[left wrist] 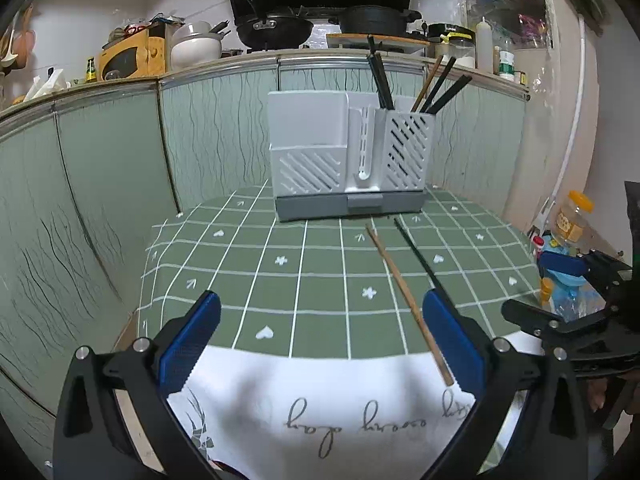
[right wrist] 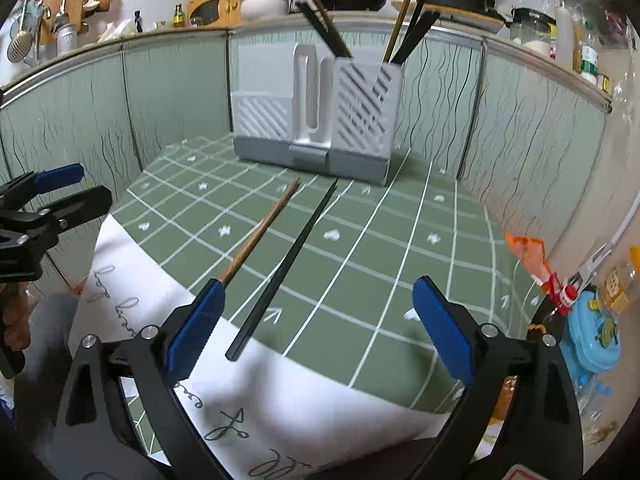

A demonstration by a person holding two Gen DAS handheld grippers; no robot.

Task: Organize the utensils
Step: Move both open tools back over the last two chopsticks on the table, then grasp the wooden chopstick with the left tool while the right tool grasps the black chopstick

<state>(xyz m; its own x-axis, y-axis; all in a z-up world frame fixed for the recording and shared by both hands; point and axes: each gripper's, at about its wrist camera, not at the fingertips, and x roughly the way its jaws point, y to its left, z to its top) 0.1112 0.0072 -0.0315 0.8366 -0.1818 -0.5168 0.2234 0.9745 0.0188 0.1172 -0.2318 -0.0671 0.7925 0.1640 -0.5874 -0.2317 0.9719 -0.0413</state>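
A white slotted utensil holder (left wrist: 348,156) (right wrist: 320,108) stands at the back of the green checked tablecloth (left wrist: 280,280) (right wrist: 400,240), with several chopsticks upright in its right compartment. A brown wooden chopstick (left wrist: 404,292) (right wrist: 264,228) and a black chopstick (left wrist: 416,252) (right wrist: 288,264) lie side by side in front of it. My left gripper (left wrist: 320,340) is open and empty, the wooden chopstick's near end just inside its right finger. My right gripper (right wrist: 320,328) is open, the black chopstick's near end lying between its fingers, untouched. Each gripper shows at the other view's edge (left wrist: 548,292) (right wrist: 60,196).
A white cloth with script lettering (left wrist: 320,400) (right wrist: 280,412) covers the table's near edge. Green patterned panels (left wrist: 100,180) wall the table behind and at the sides. A blue plastic box (right wrist: 592,340) and an orange-lidded jar (left wrist: 572,216) stand off the right edge.
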